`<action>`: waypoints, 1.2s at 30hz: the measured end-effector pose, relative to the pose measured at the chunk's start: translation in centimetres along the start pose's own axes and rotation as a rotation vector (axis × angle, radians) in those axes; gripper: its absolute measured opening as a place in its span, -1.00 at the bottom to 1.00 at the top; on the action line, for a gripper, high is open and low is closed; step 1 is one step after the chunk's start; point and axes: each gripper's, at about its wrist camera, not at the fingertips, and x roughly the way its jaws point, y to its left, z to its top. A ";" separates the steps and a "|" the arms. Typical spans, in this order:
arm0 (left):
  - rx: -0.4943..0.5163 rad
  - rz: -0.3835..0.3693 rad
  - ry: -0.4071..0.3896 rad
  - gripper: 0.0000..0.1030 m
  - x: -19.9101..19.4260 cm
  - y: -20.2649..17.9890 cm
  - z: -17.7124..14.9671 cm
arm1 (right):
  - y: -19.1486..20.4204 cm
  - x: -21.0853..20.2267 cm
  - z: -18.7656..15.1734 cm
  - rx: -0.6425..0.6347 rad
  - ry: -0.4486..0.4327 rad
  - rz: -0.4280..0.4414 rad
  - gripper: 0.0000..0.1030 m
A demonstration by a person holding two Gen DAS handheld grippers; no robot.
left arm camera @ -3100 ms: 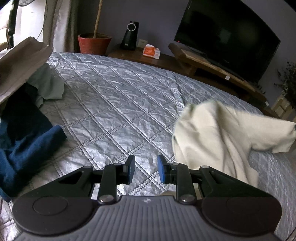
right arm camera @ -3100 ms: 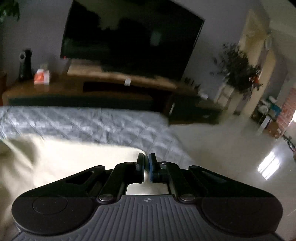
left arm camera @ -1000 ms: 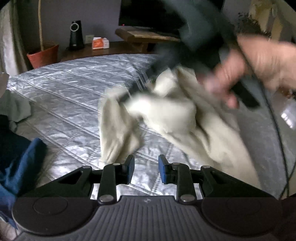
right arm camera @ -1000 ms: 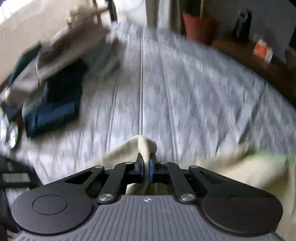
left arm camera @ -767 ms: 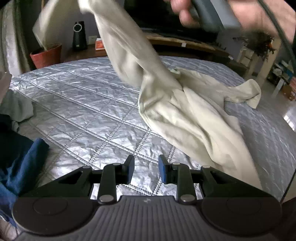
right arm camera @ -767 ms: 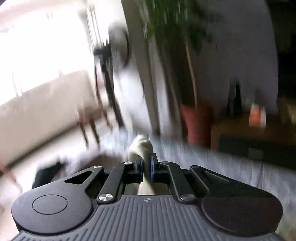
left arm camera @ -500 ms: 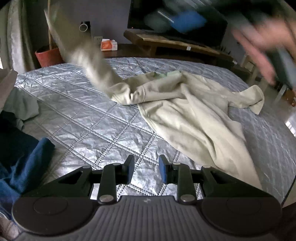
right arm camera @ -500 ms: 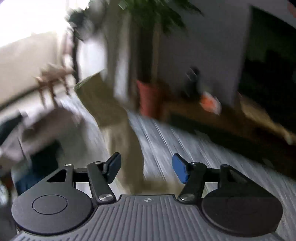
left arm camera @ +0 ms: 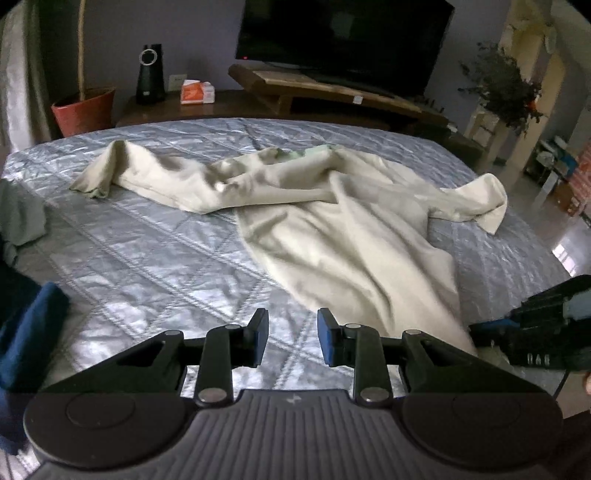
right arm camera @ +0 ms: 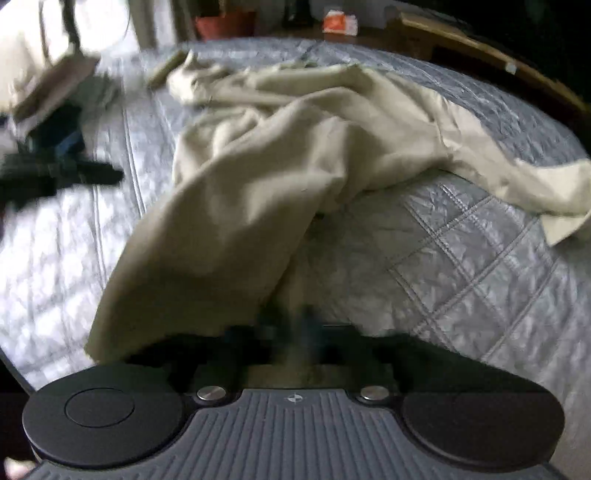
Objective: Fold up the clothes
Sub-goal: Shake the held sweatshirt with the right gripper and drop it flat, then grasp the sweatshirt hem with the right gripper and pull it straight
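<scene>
A cream long-sleeved garment (left arm camera: 332,221) lies crumpled on the grey quilted bed (left arm camera: 147,258), one sleeve flung left, the other right. It also shows in the right wrist view (right arm camera: 258,166). My left gripper (left arm camera: 291,336) is open and empty, low over the bed just short of the garment's near hem. My right gripper (right arm camera: 291,325) sits at the garment's near hem; its fingers are motion-blurred, so their state is unclear. The right gripper shows at the right edge of the left wrist view (left arm camera: 535,332).
A pile of dark blue (left arm camera: 26,325) and grey-green clothes (left arm camera: 18,218) lies at the bed's left. Beyond the bed stand a wooden TV bench (left arm camera: 314,92), a television (left arm camera: 343,33), a red plant pot (left arm camera: 83,114) and an orange tissue box (left arm camera: 197,92).
The right gripper swung the garment up, opened and let go of the sleeve, which landed spread to the left. The right gripper then dropped to the near hem. The left gripper stayed put.
</scene>
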 end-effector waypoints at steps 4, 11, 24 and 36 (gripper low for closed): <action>0.035 -0.011 0.007 -0.49 0.9 -1.2 0.2 | -2.6 -1.8 0.3 0.176 -0.088 0.060 -0.72; 0.047 -0.004 0.021 -0.49 1.5 -1.5 0.1 | -4.4 0.0 0.2 0.376 -0.077 0.297 -0.38; 0.080 -0.025 0.025 -0.49 1.5 -2.2 0.0 | -2.7 1.5 -0.9 0.321 -0.068 0.305 -0.22; 0.086 -0.023 0.026 -0.49 1.8 -2.8 0.1 | -4.1 0.6 -1.3 0.365 -0.071 0.312 -0.79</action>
